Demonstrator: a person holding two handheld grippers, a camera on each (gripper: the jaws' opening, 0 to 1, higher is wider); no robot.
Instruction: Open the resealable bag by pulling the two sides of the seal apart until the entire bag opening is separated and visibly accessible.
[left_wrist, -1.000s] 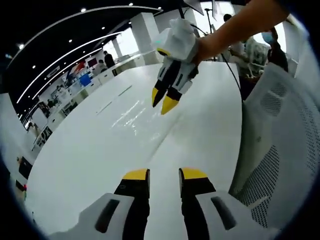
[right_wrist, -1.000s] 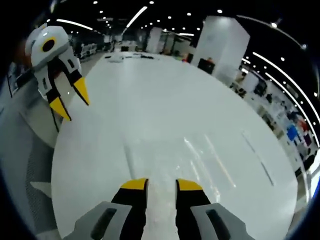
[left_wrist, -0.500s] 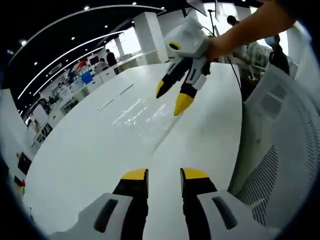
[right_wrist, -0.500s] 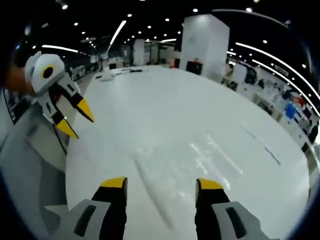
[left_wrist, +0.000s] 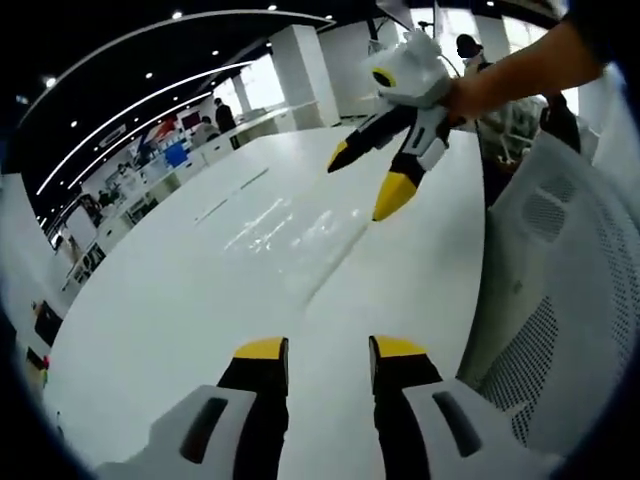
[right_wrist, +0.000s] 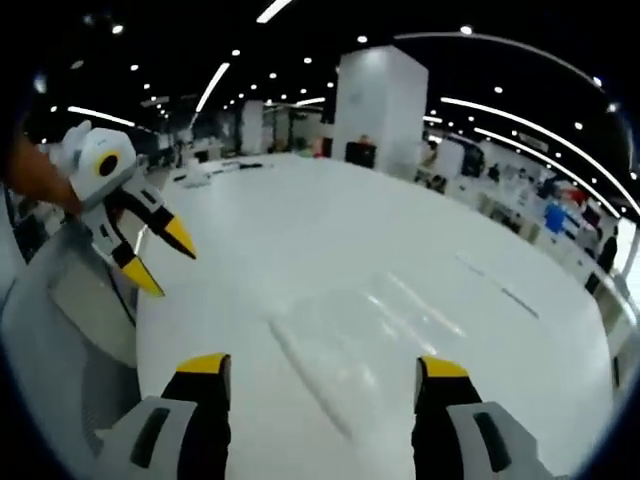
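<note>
A clear resealable bag (left_wrist: 285, 232) lies flat on the white table (left_wrist: 170, 330), ahead of my left gripper (left_wrist: 330, 348), which stands open with nothing between its fingers. The right gripper (left_wrist: 365, 183) hangs above the bag's far right side, held by a person's hand, its yellow-tipped fingers spread. In the right gripper view the bag (right_wrist: 365, 335) lies just beyond my right gripper (right_wrist: 322, 365), which is wide open and empty. The left gripper (right_wrist: 162, 258) hovers at the left there, slightly open, over the table's edge.
A white mesh-backed chair (left_wrist: 560, 300) stands close against the table's edge, seen also as the chair (right_wrist: 55, 330) at the left. A white pillar (right_wrist: 375, 100) and distant desks with people lie beyond the table's far end.
The right gripper's jaws have spread from nearly shut to wide open, and it has lifted and swung to the right above the bag. The left gripper's jaws have widened a little.
</note>
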